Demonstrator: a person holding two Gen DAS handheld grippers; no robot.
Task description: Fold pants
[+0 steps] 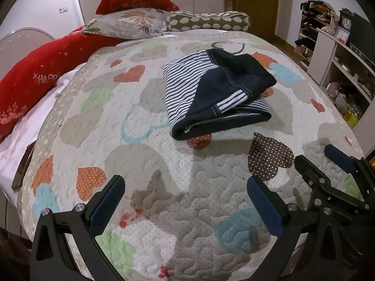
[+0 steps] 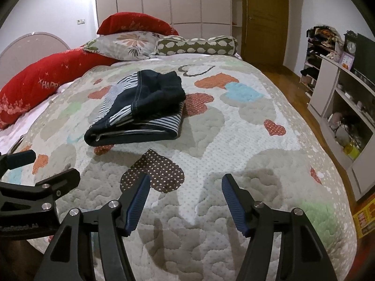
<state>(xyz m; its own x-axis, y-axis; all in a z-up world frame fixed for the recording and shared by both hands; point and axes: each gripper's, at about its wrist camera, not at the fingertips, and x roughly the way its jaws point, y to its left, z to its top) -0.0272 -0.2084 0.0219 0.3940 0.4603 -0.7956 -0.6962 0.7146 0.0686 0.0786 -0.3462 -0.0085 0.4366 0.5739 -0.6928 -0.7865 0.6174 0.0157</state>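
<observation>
Folded navy striped pants (image 1: 216, 93) lie mid-quilt (image 1: 150, 187), underside hidden. Left gripper (image 1: 185, 201) and right gripper (image 2: 185, 199) hover nearby, both wide apart, empty; handles cut off.

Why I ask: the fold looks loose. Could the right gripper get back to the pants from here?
Probably yes: the right gripper is open and empty, and only bare quilt lies between it and the folded pants.

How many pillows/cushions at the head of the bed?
4: long red cushion along the left edge, red pillow at the back, floral pillow in front of it, spotted bolster to its right. More may be hidden behind.
</observation>
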